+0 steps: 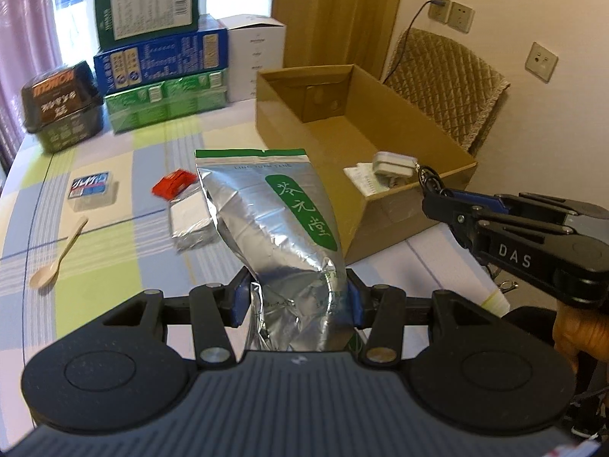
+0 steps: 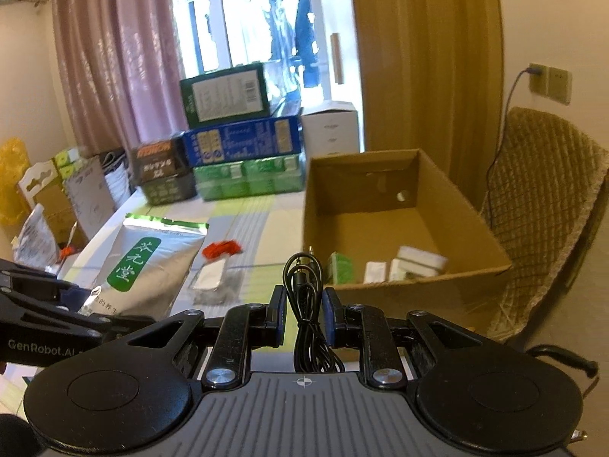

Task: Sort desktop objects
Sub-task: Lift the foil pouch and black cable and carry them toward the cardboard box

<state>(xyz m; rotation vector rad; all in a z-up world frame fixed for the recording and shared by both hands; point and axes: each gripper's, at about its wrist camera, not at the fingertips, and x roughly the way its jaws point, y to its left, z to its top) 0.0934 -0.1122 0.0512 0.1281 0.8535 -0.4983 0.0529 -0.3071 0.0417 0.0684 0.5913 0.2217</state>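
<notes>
Above the near edge of the tabletop (image 1: 114, 175), both grippers carry something toward the cardboard box (image 2: 316, 205) standing at the right side. The left gripper (image 1: 297, 297) is clamped on the lower end of a crinkled silver foil bag (image 1: 274, 221) with a green label, holding it upright and clear of the striped cloth. The right gripper (image 2: 303, 316) is closed on a coiled black cable (image 2: 304, 285), thin and rubbery, its loops poking up between the blue pads, just short of the box's near wall.

This looks like the carrying step of the sorting: a few small white and green packets already lie in the box. Next, each gripper probably needs to pass over the box rim and let go, the cable first since it is nearer.

Left on the cloth are a red wrapper (image 1: 173, 184), a small foil packet (image 1: 190, 224), a pale spoon (image 1: 57, 255) and a little clear-lidded box (image 1: 91, 188), with stiff printed cartons (image 1: 160, 61) stacked at the far edge.
</notes>
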